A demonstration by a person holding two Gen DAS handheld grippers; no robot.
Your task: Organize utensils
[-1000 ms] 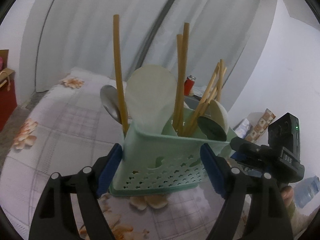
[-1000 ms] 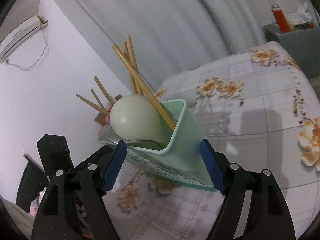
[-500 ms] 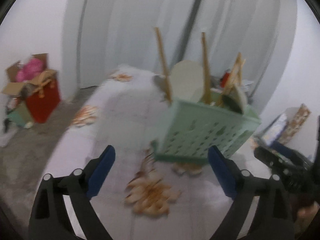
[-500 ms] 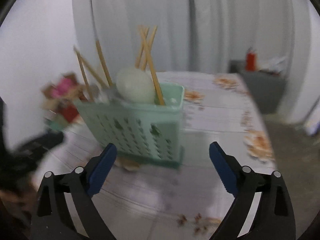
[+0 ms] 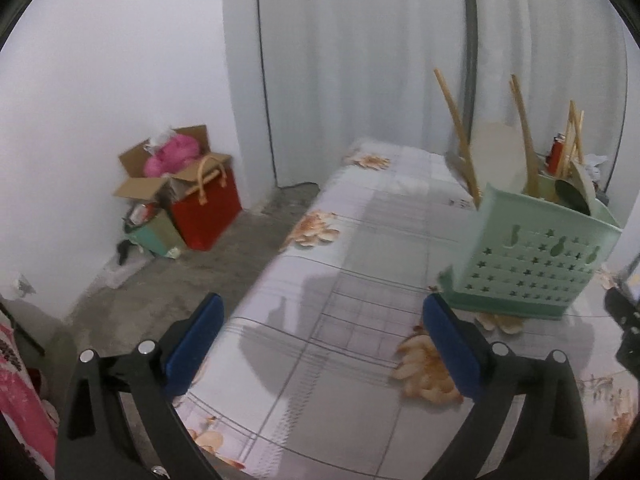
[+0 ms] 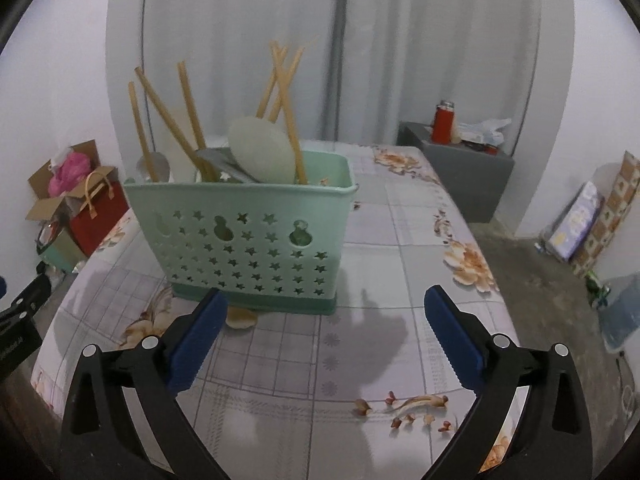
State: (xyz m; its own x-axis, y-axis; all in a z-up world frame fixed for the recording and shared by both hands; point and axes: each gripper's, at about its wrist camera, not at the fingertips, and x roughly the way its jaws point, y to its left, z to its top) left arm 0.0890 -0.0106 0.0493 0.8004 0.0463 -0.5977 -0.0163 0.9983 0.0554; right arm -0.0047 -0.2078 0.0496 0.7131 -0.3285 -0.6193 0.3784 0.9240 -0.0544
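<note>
Loaded caddy point(image 6: 248, 240) stood free on the worktop point(image 6: 400, 264); both tools gaped empty.
Light, stiff plastic, top-heavy with chopsticks point(image 6: 286, 92): likely best gripped at rim, right tool point(image 6: 326, 338) nearer than left tool point(image 5: 320, 344).

We see pale pleated curtains point(image 6: 400, 60) at twelve o'clock, white walls point(image 5: 120, 80) either side, a bare concrete floor point(image 6: 552, 280) at three o'clock, a grey cabinet point(image 6: 464, 168) beyond the floral-clothed table point(image 6: 400, 240), and a red bag point(image 5: 208, 208) at nine o'clock
</note>
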